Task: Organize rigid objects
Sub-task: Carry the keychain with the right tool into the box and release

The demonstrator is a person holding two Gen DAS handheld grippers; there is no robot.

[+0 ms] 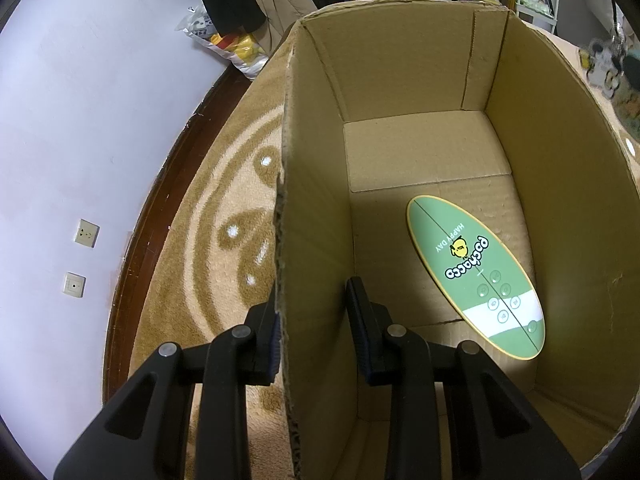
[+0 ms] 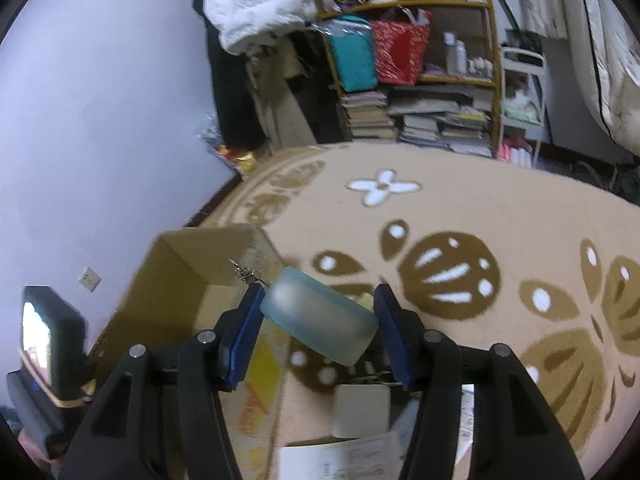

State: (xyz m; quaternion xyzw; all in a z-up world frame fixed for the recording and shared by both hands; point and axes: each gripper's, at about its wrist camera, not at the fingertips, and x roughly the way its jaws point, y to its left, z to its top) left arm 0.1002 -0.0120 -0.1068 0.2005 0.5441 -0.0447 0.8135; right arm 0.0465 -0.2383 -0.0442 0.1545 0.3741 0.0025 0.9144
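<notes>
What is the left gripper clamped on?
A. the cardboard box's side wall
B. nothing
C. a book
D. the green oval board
A: the left gripper has one finger on each side of the cardboard box wall, while the green oval board lies untouched inside.

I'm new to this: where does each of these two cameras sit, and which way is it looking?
Left wrist: rides on the left gripper, looking steeply down into the cardboard box at a green oval board; its fingers clamp the box wall.
Right wrist: rides on the right gripper, looking slantwise across the patterned rug toward cluttered shelves; its fingers grip a frosted pale-blue case.
Shared: box, rug, wall.
</notes>
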